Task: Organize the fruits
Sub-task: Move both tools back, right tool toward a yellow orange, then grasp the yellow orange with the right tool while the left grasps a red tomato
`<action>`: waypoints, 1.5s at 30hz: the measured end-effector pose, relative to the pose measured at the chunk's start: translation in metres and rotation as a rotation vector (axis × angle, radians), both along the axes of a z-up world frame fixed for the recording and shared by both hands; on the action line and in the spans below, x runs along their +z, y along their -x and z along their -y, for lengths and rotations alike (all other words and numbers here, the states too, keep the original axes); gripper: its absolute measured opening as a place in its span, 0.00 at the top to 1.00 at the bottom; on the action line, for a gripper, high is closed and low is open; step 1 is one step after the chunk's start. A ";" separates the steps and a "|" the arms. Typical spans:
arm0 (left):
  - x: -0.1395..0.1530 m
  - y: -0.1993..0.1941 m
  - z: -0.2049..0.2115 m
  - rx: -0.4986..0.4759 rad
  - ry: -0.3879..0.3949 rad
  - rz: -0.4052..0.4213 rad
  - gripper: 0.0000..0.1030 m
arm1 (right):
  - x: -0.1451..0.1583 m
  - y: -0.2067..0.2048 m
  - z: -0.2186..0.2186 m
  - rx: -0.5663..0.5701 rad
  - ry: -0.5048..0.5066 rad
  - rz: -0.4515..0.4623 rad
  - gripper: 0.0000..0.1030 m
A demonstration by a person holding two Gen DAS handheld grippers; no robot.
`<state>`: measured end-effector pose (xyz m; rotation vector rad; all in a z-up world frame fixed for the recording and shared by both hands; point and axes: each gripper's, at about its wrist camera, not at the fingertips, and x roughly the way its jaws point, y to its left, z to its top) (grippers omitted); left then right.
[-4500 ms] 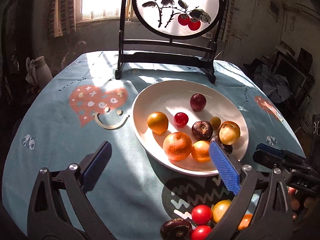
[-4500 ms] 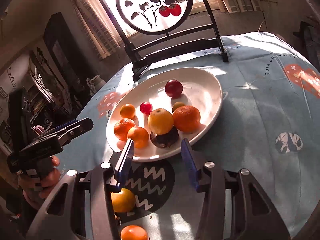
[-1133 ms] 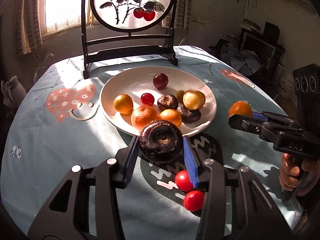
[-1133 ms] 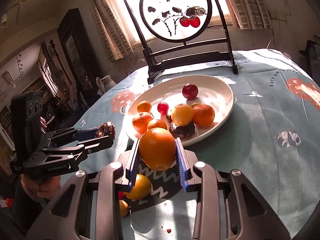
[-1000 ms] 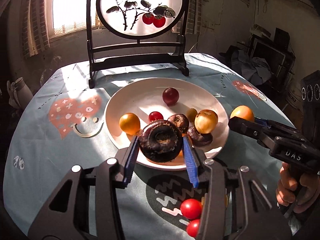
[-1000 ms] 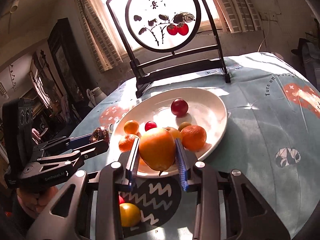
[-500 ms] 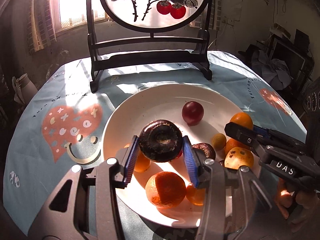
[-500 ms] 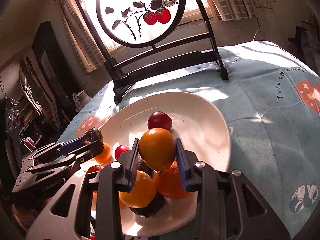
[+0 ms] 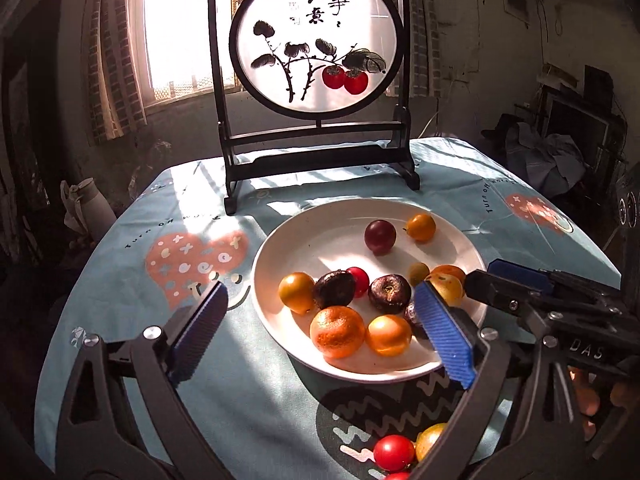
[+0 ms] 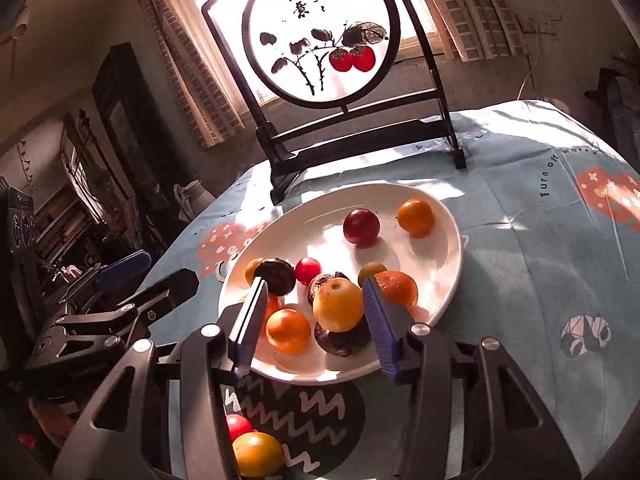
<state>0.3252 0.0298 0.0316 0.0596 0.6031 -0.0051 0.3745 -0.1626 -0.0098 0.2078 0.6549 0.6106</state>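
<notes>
A teal tablecloth (image 9: 120, 264) carries a white plate (image 9: 320, 232) of fruit (image 9: 338, 330). Both the left gripper (image 9: 320, 336) and right gripper (image 10: 316, 320) hover at its near rim, jaws spread, empty. Tomatoes (image 9: 394, 452) lie off-plate.

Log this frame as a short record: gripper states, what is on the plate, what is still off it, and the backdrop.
left gripper: open, holding nothing
right gripper: open, holding nothing
white plate: holds a mix of orange, yellow, red and dark fruits
farthest on plate: small orange fruit beside dark red plum
off plate: red tomato and yellow fruit on tablecloth
backdrop: round painted screen
</notes>
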 end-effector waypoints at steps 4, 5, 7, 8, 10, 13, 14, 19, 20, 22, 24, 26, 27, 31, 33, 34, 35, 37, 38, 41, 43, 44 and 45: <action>-0.019 0.021 -0.004 0.015 -0.015 -0.023 0.06 | -0.006 0.028 -0.002 0.041 0.047 0.015 0.51; -0.024 0.025 -0.005 0.021 -0.023 -0.035 0.06 | -0.009 0.035 -0.003 0.054 0.059 0.013 0.51; -0.035 0.030 -0.007 0.041 -0.046 -0.061 0.06 | -0.017 0.046 -0.007 0.082 0.092 0.007 0.51; -0.040 0.032 -0.009 0.047 -0.049 -0.080 0.06 | -0.021 0.052 -0.010 0.099 0.112 0.000 0.51; -0.047 0.034 -0.014 0.049 -0.036 -0.121 0.06 | -0.025 0.059 -0.014 0.121 0.147 -0.008 0.51; -0.048 0.038 -0.026 0.066 0.013 -0.136 0.05 | -0.027 0.064 -0.015 0.136 0.164 -0.011 0.51; -0.048 0.039 -0.029 0.079 0.022 -0.136 0.04 | -0.028 0.064 -0.014 0.139 0.166 -0.019 0.51; -0.047 0.039 -0.041 0.140 0.025 -0.134 0.04 | -0.035 0.061 -0.016 0.152 0.193 -0.064 0.51; -0.048 0.039 -0.043 0.142 0.037 -0.139 0.04 | -0.036 0.061 -0.018 0.164 0.196 -0.072 0.51; -0.047 0.038 -0.045 0.141 0.056 -0.148 0.04 | -0.038 0.064 -0.022 0.201 0.193 -0.082 0.51; -0.046 0.039 -0.046 0.145 0.056 -0.147 0.04 | -0.039 0.067 -0.028 0.237 0.199 -0.088 0.51; -0.045 0.040 -0.046 0.149 0.050 -0.138 0.04 | -0.042 0.069 -0.034 0.264 0.217 -0.096 0.51; -0.045 0.040 -0.046 0.149 0.048 -0.136 0.04 | -0.044 0.071 -0.036 0.271 0.227 -0.097 0.51; -0.044 0.040 -0.048 0.148 0.069 -0.139 0.04 | -0.050 0.070 -0.042 0.282 0.239 -0.110 0.51; -0.043 0.041 -0.049 0.150 0.082 -0.138 0.04 | -0.053 0.068 -0.044 0.287 0.235 -0.125 0.51; -0.043 0.041 -0.050 0.151 0.084 -0.138 0.04 | -0.054 0.067 -0.045 0.285 0.237 -0.130 0.51; -0.042 0.041 -0.050 0.151 0.086 -0.137 0.04 | -0.056 0.066 -0.046 0.283 0.240 -0.138 0.51; -0.042 0.042 -0.050 0.147 0.090 -0.138 0.04 | -0.058 0.063 -0.046 0.284 0.229 -0.155 0.60; -0.042 0.042 -0.050 0.145 0.089 -0.139 0.04 | -0.058 0.063 -0.045 0.282 0.219 -0.160 0.60; -0.043 0.043 -0.049 0.121 0.087 -0.157 0.04 | -0.054 0.059 -0.035 0.244 0.180 -0.164 0.60; -0.046 0.044 -0.047 0.039 0.118 -0.205 0.04 | -0.049 0.055 -0.023 0.190 0.141 -0.157 0.60; -0.049 0.045 -0.045 -0.025 0.157 -0.241 0.05 | -0.046 0.053 -0.017 0.161 0.132 -0.151 0.60; -0.052 0.047 -0.044 -0.082 0.207 -0.275 0.06 | -0.045 0.051 -0.011 0.135 0.128 -0.149 0.60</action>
